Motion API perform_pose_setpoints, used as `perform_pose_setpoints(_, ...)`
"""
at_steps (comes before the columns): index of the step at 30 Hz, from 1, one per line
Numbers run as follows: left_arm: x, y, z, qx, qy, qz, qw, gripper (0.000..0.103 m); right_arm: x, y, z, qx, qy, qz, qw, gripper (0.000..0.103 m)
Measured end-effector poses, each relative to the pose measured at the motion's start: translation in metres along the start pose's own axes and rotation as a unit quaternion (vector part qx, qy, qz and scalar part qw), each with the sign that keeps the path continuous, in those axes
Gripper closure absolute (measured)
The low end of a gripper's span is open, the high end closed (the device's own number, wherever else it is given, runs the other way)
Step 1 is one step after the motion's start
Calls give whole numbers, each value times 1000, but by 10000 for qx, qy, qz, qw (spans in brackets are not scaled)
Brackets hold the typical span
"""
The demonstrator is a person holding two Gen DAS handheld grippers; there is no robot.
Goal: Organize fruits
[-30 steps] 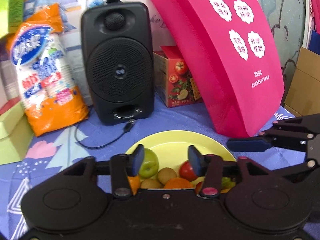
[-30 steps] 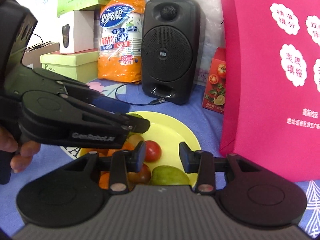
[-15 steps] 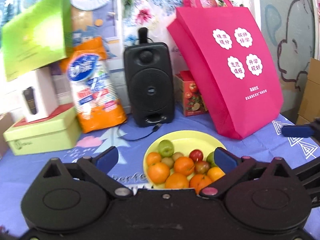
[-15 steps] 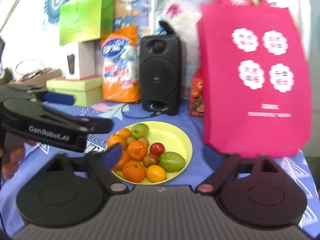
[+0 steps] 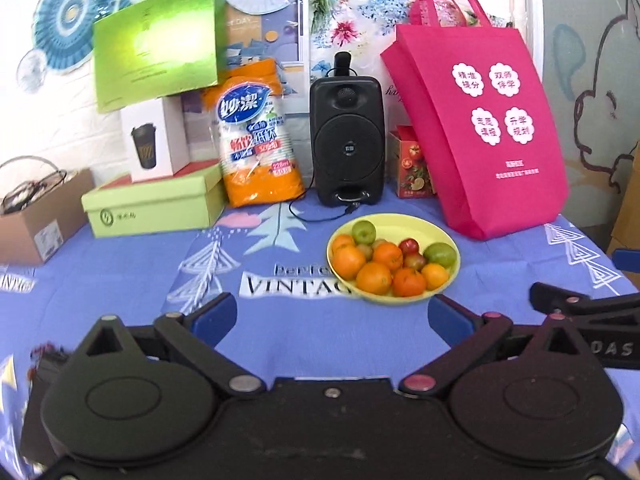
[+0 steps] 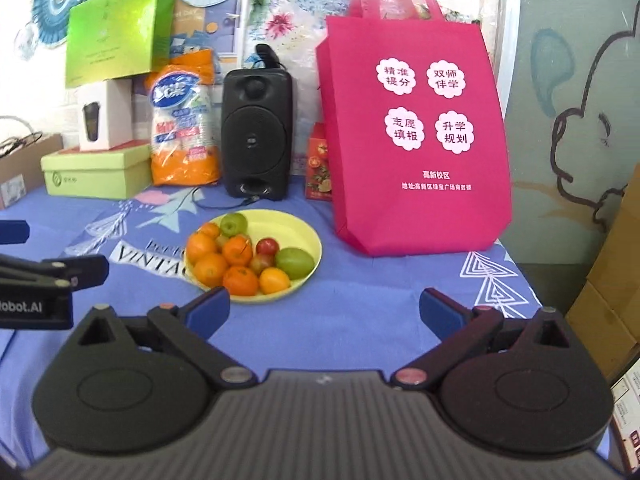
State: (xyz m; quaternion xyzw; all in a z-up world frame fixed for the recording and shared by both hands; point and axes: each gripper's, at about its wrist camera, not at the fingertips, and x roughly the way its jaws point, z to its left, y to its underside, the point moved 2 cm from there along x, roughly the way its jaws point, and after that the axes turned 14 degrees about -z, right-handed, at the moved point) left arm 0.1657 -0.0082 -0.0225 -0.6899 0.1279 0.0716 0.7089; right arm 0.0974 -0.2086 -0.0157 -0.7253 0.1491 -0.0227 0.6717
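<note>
Blue tablecloth [image 5: 120,264], round fruit plate [image 5: 448,236], upright

The red carton [image 6: 319,162] is mostly tucked behind the pink bag [image 6: 416,136], so I can't read what's on it. The lower fruits are buried under the top ones in the yellow plate [image 5: 416,226]. The cardboard box [image 5: 36,216] gets chopped by the left edge, and the small print on the green box [image 5: 154,46] is way too tiny.
</note>
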Motion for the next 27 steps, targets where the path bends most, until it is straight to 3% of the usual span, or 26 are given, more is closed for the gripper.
perform_pose_setpoints(6,-49,15,0,162,-207,-217,9994,0,-27,13,16,-156,-170,-57,9997,0)
perform_pose_setpoints(13,-84,24,-4,218,-152,-308,9992,0,-46,25,27,-309,-256,-27,9992,0)
perform_pose_setpoints(18,-94,23,-8,207,-87,-426,9988,0,-59,22,29,-389,-179,-144,9990,0)
perform_pose_setpoints(20,-101,24,-7,103,-261,-533,9982,0,-63,20,28,-383,-177,-181,9989,0)
perform_pose_setpoints(22,-100,23,-5,7,-419,-544,9976,0,-65,20,27,-372,-157,-195,9990,0)
perform_pose_setpoints(27,-99,22,7,-256,-403,-417,9980,0,-66,21,24,-368,-114,-186,9991,0)
